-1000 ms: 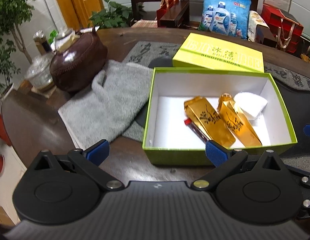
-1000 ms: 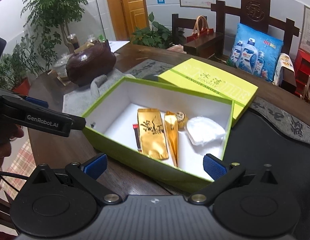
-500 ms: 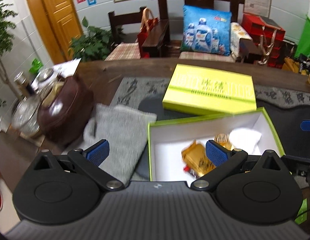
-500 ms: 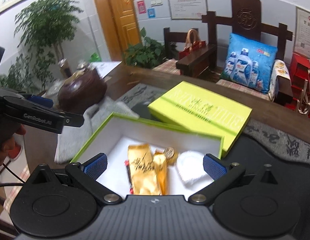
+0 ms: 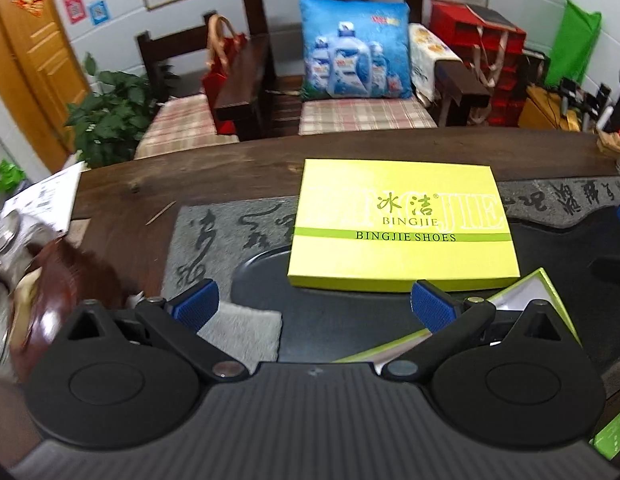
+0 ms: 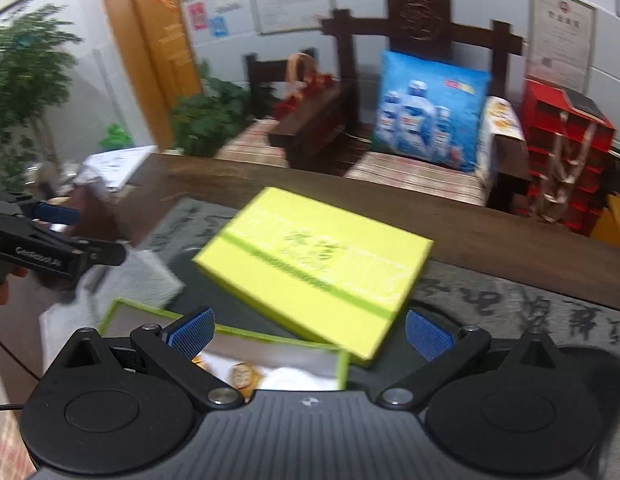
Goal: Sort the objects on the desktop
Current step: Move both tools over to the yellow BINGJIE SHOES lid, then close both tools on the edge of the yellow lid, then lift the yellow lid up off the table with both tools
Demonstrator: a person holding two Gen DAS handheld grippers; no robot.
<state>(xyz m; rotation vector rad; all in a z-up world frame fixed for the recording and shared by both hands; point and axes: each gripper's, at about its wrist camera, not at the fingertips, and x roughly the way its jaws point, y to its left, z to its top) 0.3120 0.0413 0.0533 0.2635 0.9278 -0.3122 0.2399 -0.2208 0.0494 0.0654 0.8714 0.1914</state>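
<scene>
The yellow-green box lid (image 5: 401, 228) lies flat on the dark tray, straight ahead of my left gripper (image 5: 315, 306), which is open and empty. The open green box (image 5: 545, 292) shows only a corner at the lower right there. In the right wrist view the lid (image 6: 313, 272) lies ahead of my right gripper (image 6: 310, 334), open and empty. The open box (image 6: 230, 332) sits just under it, with a round gold item (image 6: 242, 374) and white cloth inside. The left gripper (image 6: 54, 248) shows at the left edge.
A grey towel (image 5: 242, 330) lies left of the tray (image 5: 329, 320). A brown teapot (image 5: 58, 280) and glass jars stand at the far left. An inscribed stone slab (image 5: 230, 228) borders the tray. Wooden chairs and a blue cushion (image 5: 353, 54) stand behind the table.
Both grippers have lifted and tilted up and forward. The open box has dropped to the bottom of both views and the lid now sits centred. Both stay open.
</scene>
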